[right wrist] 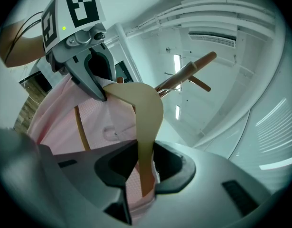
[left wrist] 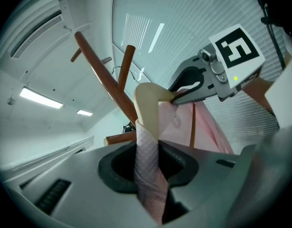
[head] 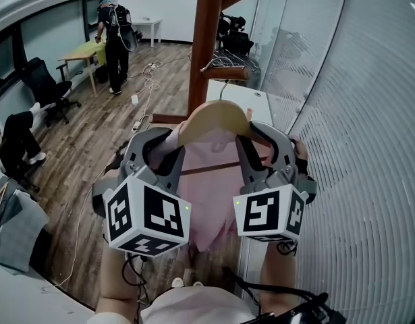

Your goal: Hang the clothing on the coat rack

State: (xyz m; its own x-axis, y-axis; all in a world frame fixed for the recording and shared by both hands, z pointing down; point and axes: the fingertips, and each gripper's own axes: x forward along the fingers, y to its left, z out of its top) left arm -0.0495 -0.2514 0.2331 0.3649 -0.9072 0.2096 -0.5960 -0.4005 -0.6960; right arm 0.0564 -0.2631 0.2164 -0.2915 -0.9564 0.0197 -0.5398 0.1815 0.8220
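Before the brown wooden coat rack (head: 206, 46), held aloft: one pale wooden hanger (head: 217, 117) carrying a pink shirt (head: 207, 201). We note the left gripper (head: 168, 144) clamped on its fabric-covered arm and the right gripper (head: 253, 140) clamped on the opposite arm.

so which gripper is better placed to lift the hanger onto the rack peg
Right, slightly: the peg juts right of the coat rack pole, nearer the right gripper. Both it and the left gripper clamp the hanger, so they'd likely move together.
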